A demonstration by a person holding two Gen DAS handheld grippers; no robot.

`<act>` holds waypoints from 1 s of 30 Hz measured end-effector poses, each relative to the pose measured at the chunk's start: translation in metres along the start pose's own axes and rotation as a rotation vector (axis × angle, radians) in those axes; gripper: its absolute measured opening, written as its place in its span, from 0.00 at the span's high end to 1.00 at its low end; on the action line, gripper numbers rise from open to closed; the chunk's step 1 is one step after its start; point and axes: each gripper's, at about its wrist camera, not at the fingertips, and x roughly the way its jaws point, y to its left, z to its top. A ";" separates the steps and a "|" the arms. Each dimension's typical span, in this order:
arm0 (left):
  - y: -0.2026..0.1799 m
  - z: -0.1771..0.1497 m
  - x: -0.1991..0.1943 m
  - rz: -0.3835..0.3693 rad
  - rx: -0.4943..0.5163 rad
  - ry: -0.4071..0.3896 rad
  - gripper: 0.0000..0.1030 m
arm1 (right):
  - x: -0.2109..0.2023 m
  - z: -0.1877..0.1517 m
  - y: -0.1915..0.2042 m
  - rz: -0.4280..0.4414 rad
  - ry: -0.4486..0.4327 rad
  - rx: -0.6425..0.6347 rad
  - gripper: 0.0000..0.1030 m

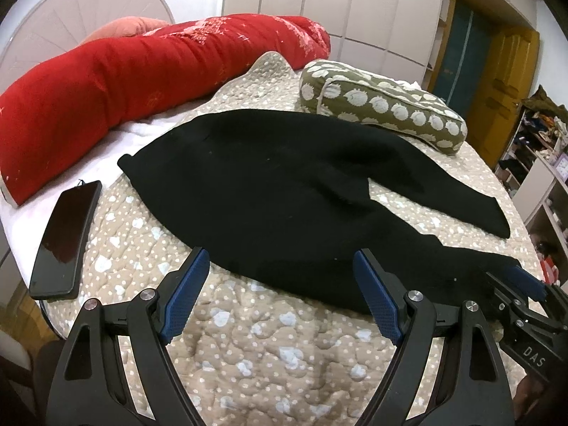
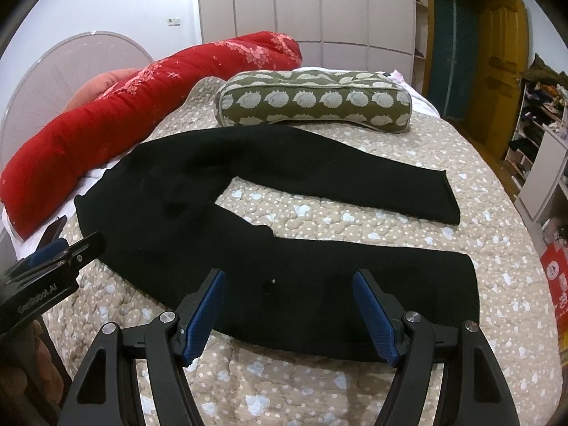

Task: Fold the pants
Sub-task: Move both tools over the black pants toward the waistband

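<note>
Black pants [image 1: 269, 184] lie flat on the quilted bed, waist to the left and both legs spread apart to the right; they show in the right wrist view [image 2: 291, 277] too. My left gripper [image 1: 280, 259] is open and empty, its blue pads just above the near edge of the waist part. My right gripper [image 2: 289, 277] is open and empty over the near leg, near its middle. The right gripper also shows at the right edge of the left wrist view [image 1: 525, 284], and the left gripper shows at the left of the right wrist view [image 2: 60, 252].
A black phone [image 1: 64, 241] lies on the bed left of the pants. A long red bolster [image 1: 142, 71] lies along the back left. An olive patterned cushion [image 2: 312, 103] lies behind the far leg. The bed edge [image 2: 532, 284] curves at the right, with shelves beyond.
</note>
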 end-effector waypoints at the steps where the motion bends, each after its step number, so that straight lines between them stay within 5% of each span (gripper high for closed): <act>1: 0.001 0.000 0.001 0.002 -0.002 0.001 0.19 | 0.001 0.000 0.000 0.002 0.003 0.000 0.30; 30: 0.039 0.008 0.012 0.060 -0.089 0.037 0.19 | 0.013 -0.006 0.009 0.017 0.045 -0.026 0.30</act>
